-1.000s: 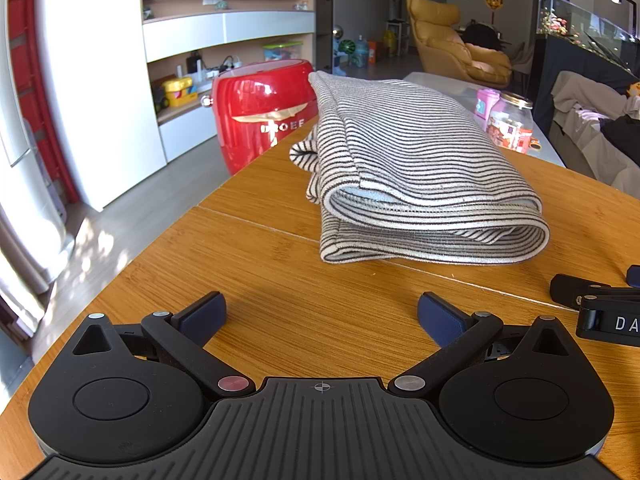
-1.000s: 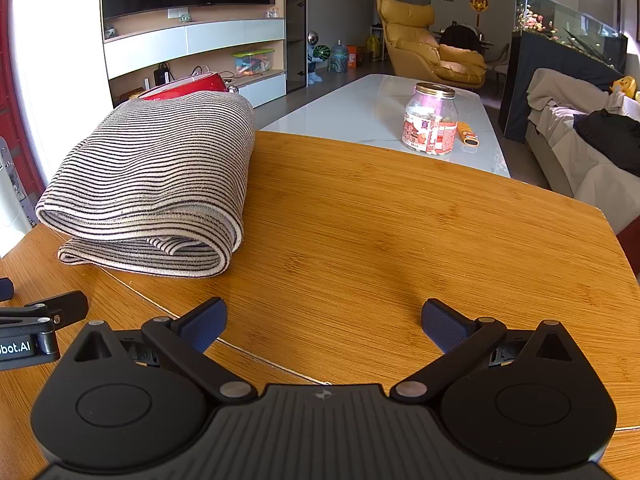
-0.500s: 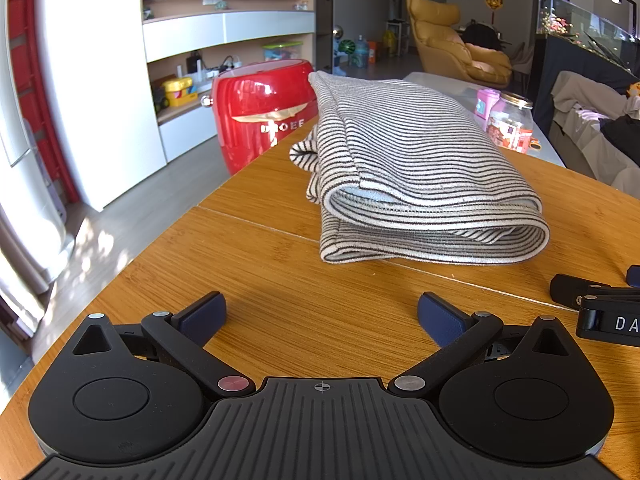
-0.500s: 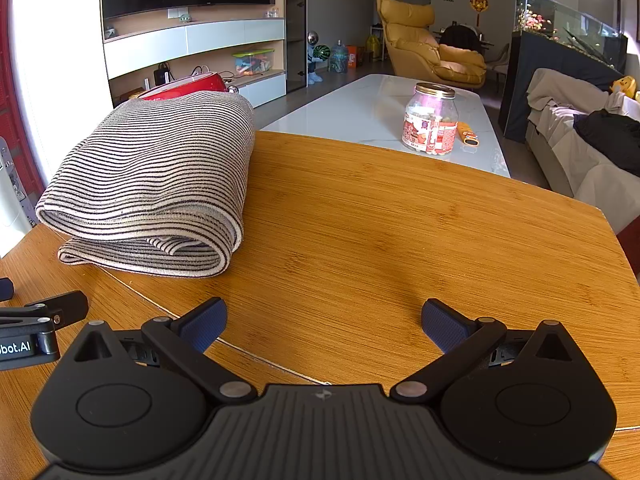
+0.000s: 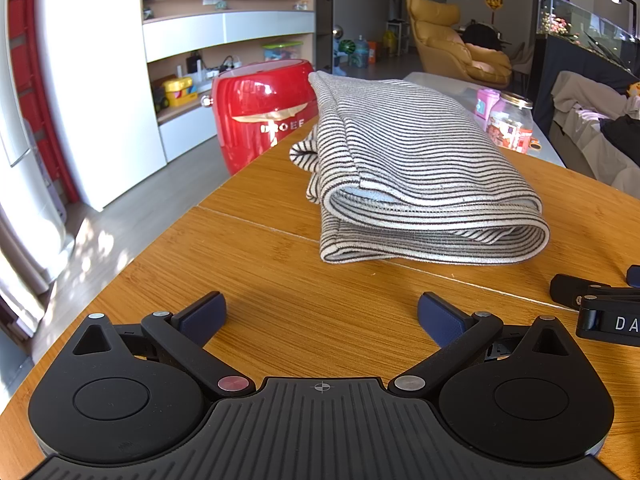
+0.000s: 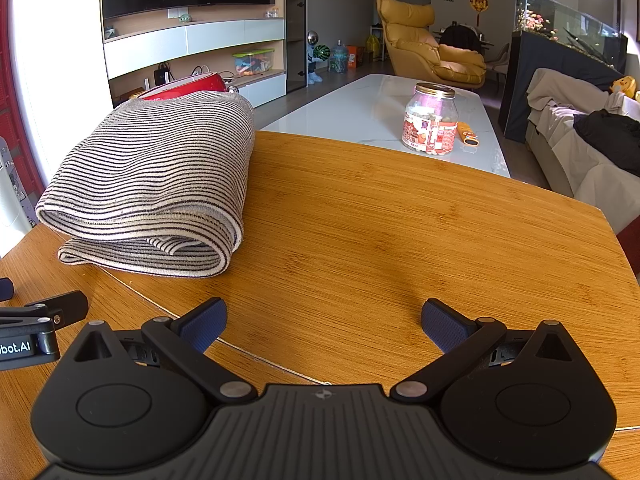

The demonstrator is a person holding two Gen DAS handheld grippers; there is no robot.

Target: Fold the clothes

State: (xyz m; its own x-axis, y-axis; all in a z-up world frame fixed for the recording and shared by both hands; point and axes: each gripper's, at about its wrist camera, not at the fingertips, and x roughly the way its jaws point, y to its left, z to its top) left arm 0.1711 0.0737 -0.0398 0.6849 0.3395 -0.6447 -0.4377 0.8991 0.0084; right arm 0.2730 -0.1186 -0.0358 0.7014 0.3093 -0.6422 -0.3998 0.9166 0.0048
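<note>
Knitted cotton-like fabric, cream with thin black stripes: the folded striped garment (image 5: 424, 176) lies in a thick, several-layered bundle on the honey-coloured bamboo table (image 5: 280, 300), toward its left half, ahead of both tools. Judged soft, light and limp; layers will likely slide over one another and sag if lifted by one point. The rounded fold faces the right side of the bundle, with loose stitched hems showing at the near end (image 6: 144, 216). Best hold, in my judgement, is a pinch across all layers at the near corners, one tool per corner (a single-layer pinch would probably peel the fold open).

The left gripper (image 5: 320, 316) rests low over the table with its jaws spread wide, holding nothing. The right gripper (image 6: 324, 320) is likewise released and empty, near the garment but apart from it.

Surroundings: a glossy red rounded appliance (image 5: 262, 116) stands beyond the table's far left edge, partly behind the garment. A clear plastic jar with a gold lid (image 6: 430, 120) sits on a white coffee table (image 6: 360, 120) further off. Nothing lies on the table between either tool and the garment. The table seam (image 6: 256, 356) is flush, no obstruction.
</note>
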